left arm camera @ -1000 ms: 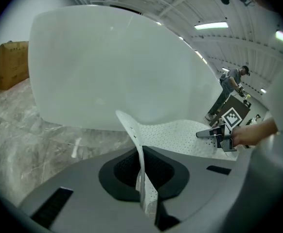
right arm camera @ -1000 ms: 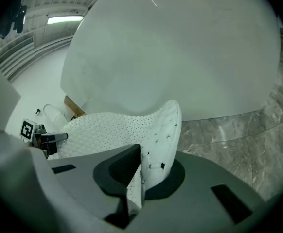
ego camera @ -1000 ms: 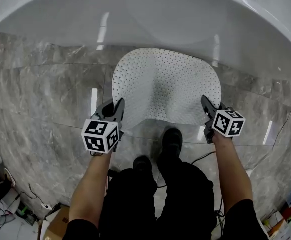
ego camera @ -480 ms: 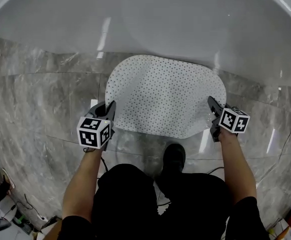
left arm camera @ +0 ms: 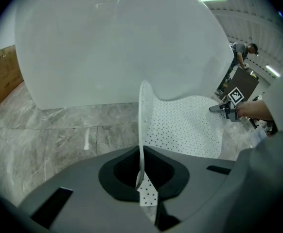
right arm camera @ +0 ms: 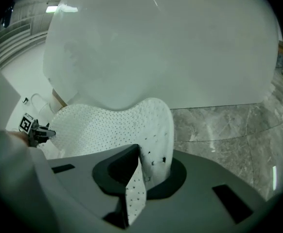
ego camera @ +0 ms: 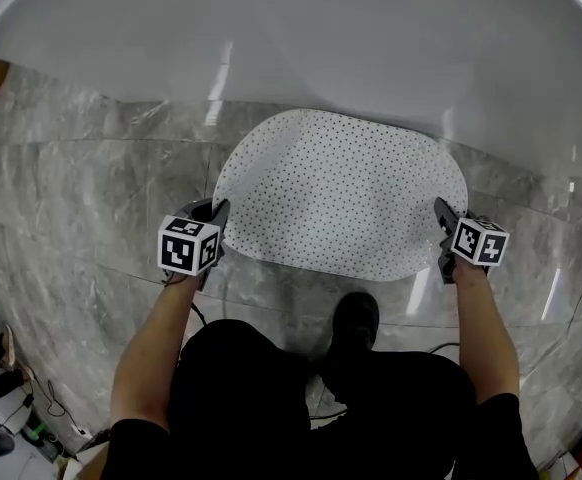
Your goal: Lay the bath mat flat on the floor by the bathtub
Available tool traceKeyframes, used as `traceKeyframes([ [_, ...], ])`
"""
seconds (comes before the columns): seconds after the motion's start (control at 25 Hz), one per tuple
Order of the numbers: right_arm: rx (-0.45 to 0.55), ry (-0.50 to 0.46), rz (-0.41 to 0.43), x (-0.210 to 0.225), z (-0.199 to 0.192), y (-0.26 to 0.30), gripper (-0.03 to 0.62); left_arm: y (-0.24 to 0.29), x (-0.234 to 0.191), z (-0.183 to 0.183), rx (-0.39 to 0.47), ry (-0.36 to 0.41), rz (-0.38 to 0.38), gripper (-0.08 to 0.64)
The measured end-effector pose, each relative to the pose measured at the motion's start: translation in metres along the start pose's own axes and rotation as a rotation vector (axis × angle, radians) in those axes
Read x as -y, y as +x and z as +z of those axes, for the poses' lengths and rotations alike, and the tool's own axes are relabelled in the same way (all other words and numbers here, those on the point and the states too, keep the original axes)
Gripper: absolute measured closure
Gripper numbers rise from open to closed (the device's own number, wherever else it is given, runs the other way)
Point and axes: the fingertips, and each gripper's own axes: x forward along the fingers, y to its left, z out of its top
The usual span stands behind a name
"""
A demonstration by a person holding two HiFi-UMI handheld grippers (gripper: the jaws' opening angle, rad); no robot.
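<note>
We note the bath mat [ego camera: 341,193] spread over the floor [ego camera: 91,198] just beside the bathtub [ego camera: 321,38], its long axis running left to right with one end at each tool. The left tool [ego camera: 214,214] is clamped on the mat's edge. The right tool [ego camera: 441,218] is opening, with the edge still between its jaws. A second ago the mat sagged and the tools stood closer together.

Plain black trousers [ego camera: 261,398] are worn, loose over the thighs; a black shoe [ego camera: 356,318], rounded at the toe, is seen at the end of one leg; short black sleeves [ego camera: 136,446] are worn on both arms and are ended above the elbows; the forearms [ego camera: 156,343], the left hand [ego camera: 179,280] and the right hand [ego camera: 464,270] are left uncovered.
</note>
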Motion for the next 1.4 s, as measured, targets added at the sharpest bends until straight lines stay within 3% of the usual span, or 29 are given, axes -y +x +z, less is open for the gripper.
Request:
traceKeyframes([
  [0.28, 0.003, 0.022, -0.114, 0.046, 0.007, 0.007, 0.561, 0.007, -0.008, -0.02, -0.097, -0.008, -0.018, 0.545],
  [0.4, -0.013, 0.007, -0.1, 0.048, -0.002, 0.014, 0.563, 0.012, -0.007, -0.022, -0.131, -0.012, -0.036, 0.545],
  [0.6, -0.011, -0.102, -0.169, 0.05, -0.002, 0.014, 0.569, 0.021, -0.01, -0.023, -0.175, 0.087, -0.004, 0.545],
  [0.8, -0.027, -0.187, -0.191, 0.051, 0.018, 0.017, 0.569, 0.03, -0.019, -0.037, -0.222, 0.081, 0.015, 0.545],
  [0.96, -0.039, -0.175, -0.195, 0.049, 0.026, 0.022, 0.57, 0.034, -0.027, -0.041, -0.211, 0.015, 0.014, 0.545],
  [1.12, -0.046, -0.122, -0.183, 0.061, 0.016, 0.027, 0.569, 0.039, -0.032, -0.038, -0.211, 0.002, 0.017, 0.545],
  [1.4, -0.014, -0.073, -0.184, 0.069, 0.002, 0.03, 0.569, 0.05, -0.032, -0.032, -0.269, 0.091, 0.009, 0.543],
])
